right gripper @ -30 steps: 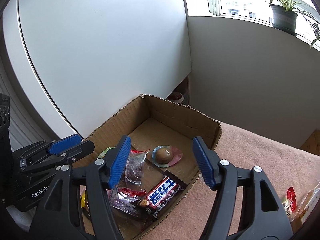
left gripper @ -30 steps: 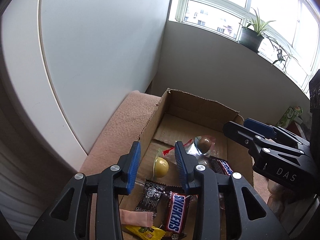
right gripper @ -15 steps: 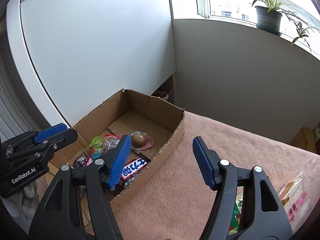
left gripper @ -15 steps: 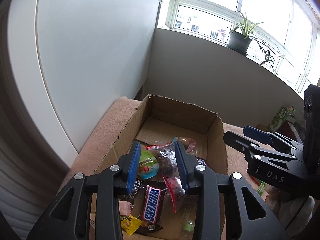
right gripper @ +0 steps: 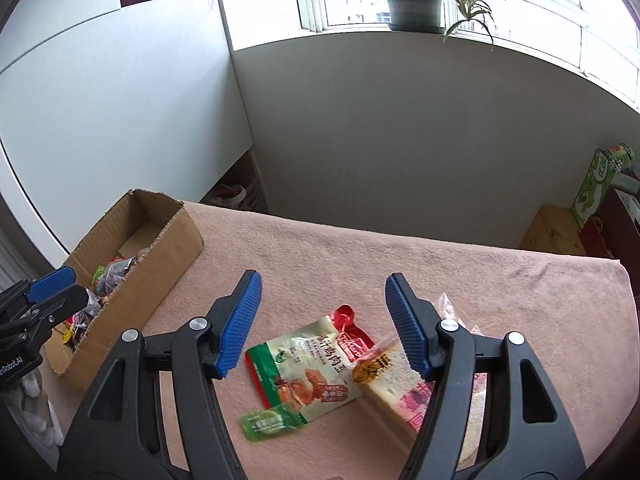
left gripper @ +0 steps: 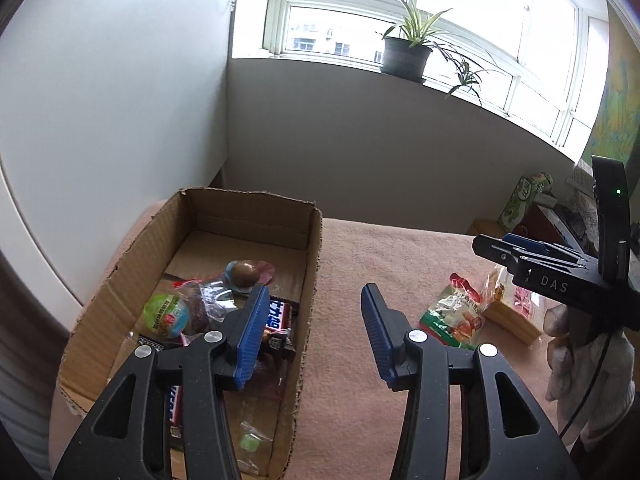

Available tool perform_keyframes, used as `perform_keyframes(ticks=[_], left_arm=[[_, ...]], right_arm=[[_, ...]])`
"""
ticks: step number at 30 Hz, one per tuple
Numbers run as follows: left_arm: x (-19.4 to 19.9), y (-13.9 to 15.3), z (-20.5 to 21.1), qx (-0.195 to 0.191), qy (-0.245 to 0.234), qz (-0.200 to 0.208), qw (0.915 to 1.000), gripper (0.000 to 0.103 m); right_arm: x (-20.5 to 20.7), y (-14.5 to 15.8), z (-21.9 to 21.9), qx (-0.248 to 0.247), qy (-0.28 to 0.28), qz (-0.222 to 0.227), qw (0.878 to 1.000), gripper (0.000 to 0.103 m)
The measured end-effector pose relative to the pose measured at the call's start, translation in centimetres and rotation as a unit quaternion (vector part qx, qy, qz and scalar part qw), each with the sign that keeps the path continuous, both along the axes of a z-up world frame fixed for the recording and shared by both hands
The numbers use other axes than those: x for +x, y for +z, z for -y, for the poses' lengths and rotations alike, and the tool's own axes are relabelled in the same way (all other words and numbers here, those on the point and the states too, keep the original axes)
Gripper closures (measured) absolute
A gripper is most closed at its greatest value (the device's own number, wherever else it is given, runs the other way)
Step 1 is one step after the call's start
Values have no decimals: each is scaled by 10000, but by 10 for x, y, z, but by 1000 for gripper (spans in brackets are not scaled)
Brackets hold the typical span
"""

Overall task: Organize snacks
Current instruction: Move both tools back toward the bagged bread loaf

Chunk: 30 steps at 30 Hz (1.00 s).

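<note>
Your left gripper [left gripper: 310, 334], jaws opening and empty, is hovering over the cardboard box [left gripper: 312, 264] wall; your right gripper [right gripper: 322, 326] (released) alone is showing a green sachet [right gripper: 272, 420] right of that box.

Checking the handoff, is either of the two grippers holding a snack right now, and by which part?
Nothing is held. The left gripper, jaws opening, has only air between its pads; the right gripper stands open above the green and red snack pouch.

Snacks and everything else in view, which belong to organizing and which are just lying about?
Belongs to the job:
cardboard box
chicken snack packet
wrapped bread slice
small green packet
Snickers bar

Just lying about:
potted plant
green carton
</note>
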State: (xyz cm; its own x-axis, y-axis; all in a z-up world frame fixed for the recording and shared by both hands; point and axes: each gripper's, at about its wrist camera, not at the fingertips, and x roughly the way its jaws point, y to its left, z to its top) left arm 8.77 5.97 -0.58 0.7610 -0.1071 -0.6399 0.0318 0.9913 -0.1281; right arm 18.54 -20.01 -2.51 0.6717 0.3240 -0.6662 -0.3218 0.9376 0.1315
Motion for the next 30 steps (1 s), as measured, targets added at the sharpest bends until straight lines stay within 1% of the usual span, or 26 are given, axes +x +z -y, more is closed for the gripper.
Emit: perform_keyframes(ticks=[4, 5, 6, 7, 8, 12, 19, 22, 25, 30], left_arm=[[-3, -1, 33, 172, -268, 18, 9995, 50], [-3, -1, 42, 200, -346, 11, 9992, 48], [-3, -2, 50, 227, -420, 2, 9989, 46], [-3, -3, 58, 260, -491, -8, 9985, 46], [-3, -4, 65, 296, -554, -21, 9980, 46], [-4, -8, 92, 394, -783, -82, 9961, 46], [1, -20, 118, 432, -1025, -254, 9935, 46], [3, -26, 123, 347, -1105, -377, 9926, 46], [4, -29, 127, 290, -1169, -445, 9917, 46], [4, -32, 126, 165, -1260, -508, 9906, 46]], right_arm=[[3, -5, 32, -3, -205, -66, 9998, 36], [4, -6, 39, 2, -259, -87, 9996, 29], [5, -8, 46, 7, -312, -108, 9995, 14], [5, -8, 53, 21, -374, -93, 9993, 10], [6, -9, 59, 33, -427, -70, 9991, 8], [10, -15, 80, 69, -578, -161, 9982, 8], [24, -44, 113, 324, -604, -726, 9950, 8], [28, -52, 126, 536, -627, -909, 9924, 8], [30, -58, 138, 849, -636, -1056, 9887, 8], [30, -63, 143, 1308, -456, -1267, 9822, 8]])
